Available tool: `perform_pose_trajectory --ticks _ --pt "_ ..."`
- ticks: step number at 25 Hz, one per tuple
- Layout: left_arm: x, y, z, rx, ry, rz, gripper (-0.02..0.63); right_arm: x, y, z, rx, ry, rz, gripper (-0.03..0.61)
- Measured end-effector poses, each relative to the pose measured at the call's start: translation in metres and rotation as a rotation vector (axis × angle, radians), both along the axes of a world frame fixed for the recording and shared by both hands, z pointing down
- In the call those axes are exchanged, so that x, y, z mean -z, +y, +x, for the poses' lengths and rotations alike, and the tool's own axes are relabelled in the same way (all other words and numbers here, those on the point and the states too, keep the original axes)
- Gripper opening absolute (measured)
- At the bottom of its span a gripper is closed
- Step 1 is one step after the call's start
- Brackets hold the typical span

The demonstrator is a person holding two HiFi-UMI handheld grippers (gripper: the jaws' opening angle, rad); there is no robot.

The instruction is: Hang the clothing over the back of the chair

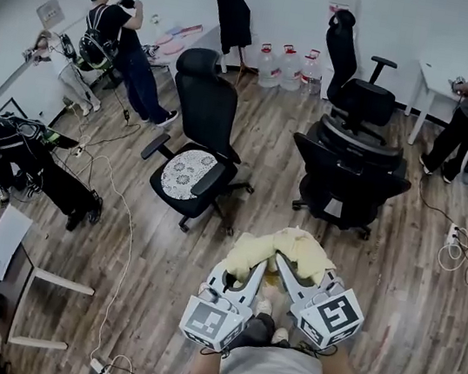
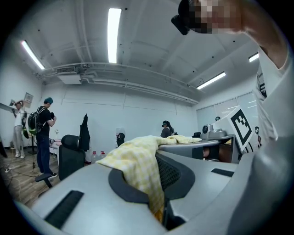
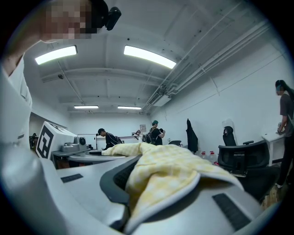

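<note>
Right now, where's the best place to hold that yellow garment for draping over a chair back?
Grip the yellow garment along one edge at two separate points, coming from your side: it's limp and bunched. The left gripper and right gripper pinch it like that now.

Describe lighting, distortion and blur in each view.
Head view: strong fisheye curves the floor, light is even, the yellow garment is sharp. Left gripper view: the ceiling strip light glares, the close foreground looks soft and oversized. Right gripper view: two bright light panels, garment soft up close, dark corners.
</note>
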State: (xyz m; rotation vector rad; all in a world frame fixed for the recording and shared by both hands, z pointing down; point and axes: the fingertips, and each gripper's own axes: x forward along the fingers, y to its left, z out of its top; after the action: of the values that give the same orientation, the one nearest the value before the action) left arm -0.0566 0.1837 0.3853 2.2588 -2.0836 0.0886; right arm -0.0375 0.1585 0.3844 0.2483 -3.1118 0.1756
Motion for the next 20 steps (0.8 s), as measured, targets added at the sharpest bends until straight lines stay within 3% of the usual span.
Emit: perform_pose_trajectory --ticks 20 --pt "-0.006 -0.087 -0.101 -0.081 0.027 0.006 0.031 -0.006 -0.083 -0.099 -0.076 0.029 0.005 0.040"
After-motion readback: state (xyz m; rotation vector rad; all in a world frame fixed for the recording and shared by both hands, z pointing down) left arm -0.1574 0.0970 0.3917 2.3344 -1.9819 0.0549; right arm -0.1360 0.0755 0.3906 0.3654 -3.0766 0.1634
